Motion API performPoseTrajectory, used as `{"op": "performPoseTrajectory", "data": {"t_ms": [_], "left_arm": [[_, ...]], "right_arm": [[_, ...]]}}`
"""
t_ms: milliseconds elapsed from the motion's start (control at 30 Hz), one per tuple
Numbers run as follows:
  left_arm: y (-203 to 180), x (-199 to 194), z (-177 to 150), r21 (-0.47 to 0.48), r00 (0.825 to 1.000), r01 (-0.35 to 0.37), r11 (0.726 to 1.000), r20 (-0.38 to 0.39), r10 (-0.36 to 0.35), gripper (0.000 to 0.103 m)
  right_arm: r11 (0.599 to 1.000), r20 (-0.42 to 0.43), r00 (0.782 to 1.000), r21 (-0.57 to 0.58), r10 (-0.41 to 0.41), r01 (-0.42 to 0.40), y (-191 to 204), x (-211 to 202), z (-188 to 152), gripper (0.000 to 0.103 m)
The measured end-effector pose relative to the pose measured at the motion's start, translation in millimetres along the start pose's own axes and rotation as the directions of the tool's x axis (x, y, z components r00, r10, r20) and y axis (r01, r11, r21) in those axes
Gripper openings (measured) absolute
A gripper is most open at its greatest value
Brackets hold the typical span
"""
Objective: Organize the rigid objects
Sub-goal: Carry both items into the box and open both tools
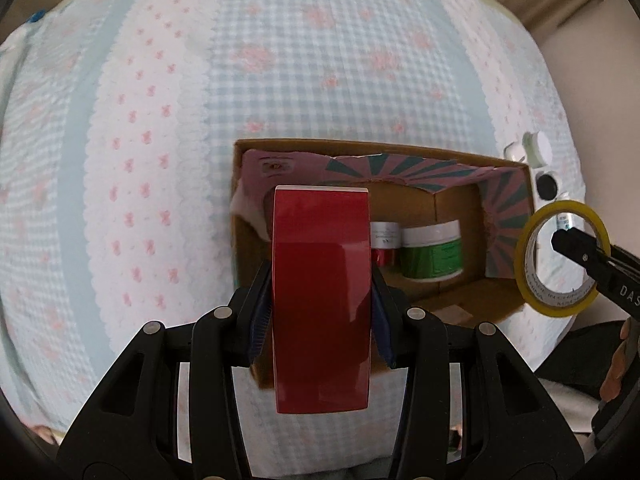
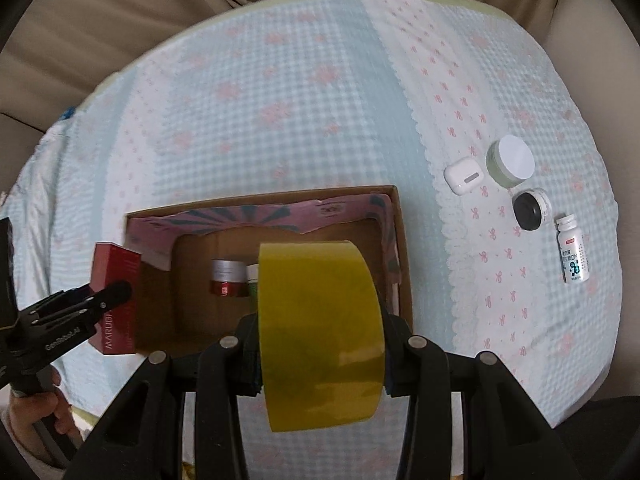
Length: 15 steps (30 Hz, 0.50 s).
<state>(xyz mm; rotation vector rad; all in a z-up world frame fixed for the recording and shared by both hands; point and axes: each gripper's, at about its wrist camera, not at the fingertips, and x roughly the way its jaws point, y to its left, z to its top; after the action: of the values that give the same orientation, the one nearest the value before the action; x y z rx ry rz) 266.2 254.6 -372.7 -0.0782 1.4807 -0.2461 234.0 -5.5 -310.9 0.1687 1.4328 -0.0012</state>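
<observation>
My left gripper (image 1: 320, 312) is shut on a red box (image 1: 320, 300), held upright over the left edge of an open cardboard box (image 1: 400, 148). The red box also shows in the right wrist view (image 2: 116, 300). My right gripper (image 2: 320, 340) is shut on a yellow tape roll (image 2: 320, 332), held above the cardboard box's (image 2: 404, 264) near edge. The tape roll shows at the right of the left wrist view (image 1: 560, 256). Inside the box stand a green jar (image 1: 432, 254) and a red-and-silver jar (image 2: 226, 278).
On the checked bedspread (image 2: 300, 100), right of the box, lie a white earbud case (image 2: 464, 176), a white-lidded jar (image 2: 510, 162), a black-lidded jar (image 2: 530, 210) and a white pill bottle (image 2: 574, 250). Beige cushions surround the bed.
</observation>
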Motion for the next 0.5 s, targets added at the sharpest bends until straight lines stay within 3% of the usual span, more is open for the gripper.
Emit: {"op": "performPoseTrajectory", "data": {"t_ms": [300,500], "left_arm": [[-14.8,56.3,10.1,0.018,0.997,-0.017,1.0,-0.081,0.018,0.04],[-20.4,65.0,16.8,0.048,0.996,-0.039,0.998,-0.078,0.043,0.04]], "right_arm": [[0.998,-0.057,0.996,-0.01,-0.068,0.067,-12.9,60.4,10.8,0.039],[0.997,-0.072,0.994,-0.019,-0.081,0.08,-10.1,77.9,16.2,0.039]]}}
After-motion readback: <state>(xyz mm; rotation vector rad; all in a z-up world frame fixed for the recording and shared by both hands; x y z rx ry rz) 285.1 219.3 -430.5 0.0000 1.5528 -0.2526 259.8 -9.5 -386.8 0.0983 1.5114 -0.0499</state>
